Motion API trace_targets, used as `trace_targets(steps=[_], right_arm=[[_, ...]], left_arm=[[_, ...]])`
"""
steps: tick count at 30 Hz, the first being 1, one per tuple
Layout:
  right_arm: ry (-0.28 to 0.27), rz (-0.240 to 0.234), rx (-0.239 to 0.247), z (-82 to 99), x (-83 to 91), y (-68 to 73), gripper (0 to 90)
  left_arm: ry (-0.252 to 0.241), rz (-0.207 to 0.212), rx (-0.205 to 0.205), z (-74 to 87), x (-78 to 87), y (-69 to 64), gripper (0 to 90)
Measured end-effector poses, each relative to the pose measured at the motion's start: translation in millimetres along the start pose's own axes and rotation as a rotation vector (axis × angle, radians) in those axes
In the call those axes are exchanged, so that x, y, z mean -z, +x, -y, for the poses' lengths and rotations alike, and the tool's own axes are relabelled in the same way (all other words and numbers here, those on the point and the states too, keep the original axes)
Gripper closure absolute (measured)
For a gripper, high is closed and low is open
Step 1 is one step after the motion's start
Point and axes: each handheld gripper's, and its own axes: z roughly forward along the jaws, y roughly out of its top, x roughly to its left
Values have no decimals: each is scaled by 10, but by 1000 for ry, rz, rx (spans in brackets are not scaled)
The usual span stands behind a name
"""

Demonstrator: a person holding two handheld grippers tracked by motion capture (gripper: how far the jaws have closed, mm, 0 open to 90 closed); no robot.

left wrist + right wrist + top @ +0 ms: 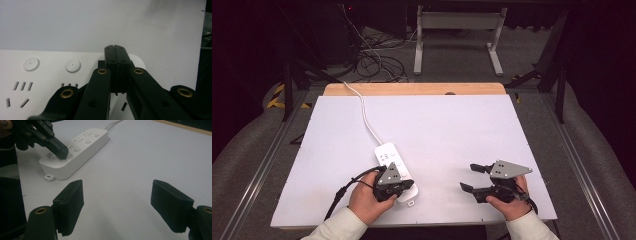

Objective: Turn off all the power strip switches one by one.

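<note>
The white plastic power strip (pixel 395 172) with round switch buttons lies at seven o'clock on the white board (pixel 452 130), where the left gripper (pixel 61 152), jaws closed and empty, presses down and could miss its button or shove the unsteadied strip, while the right gripper (pixel 471 177) gapes open at five o'clock.

No text, label, brand, number or sign can be read in any of the pictures. The white plastic power strip (pixel 75 152) bears only socket slots and round buttons, with no lettering that can be made out, and the small marks on its top in the high view are too blurred to tell. The white table (pixel 452 135) carries no print.
</note>
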Motion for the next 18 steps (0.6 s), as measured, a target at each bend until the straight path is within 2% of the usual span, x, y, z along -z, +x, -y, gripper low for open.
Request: trace_targets(steps=[3,10,13,18], right_arm=[[2,-1,0,1,-2,0,268],[4,0,0,2,-12,4,267],[5,-1,2,2,-17,6,268],[4,1,1,1,-15,5,267]], left_arm=[[3,-2,-9,0,1,1,900],[2,-5,1,4,-4,-8,900],[6,-16,-13,1,-5,-28,900],[10,-16,-5,-2,-6,-27,900]])
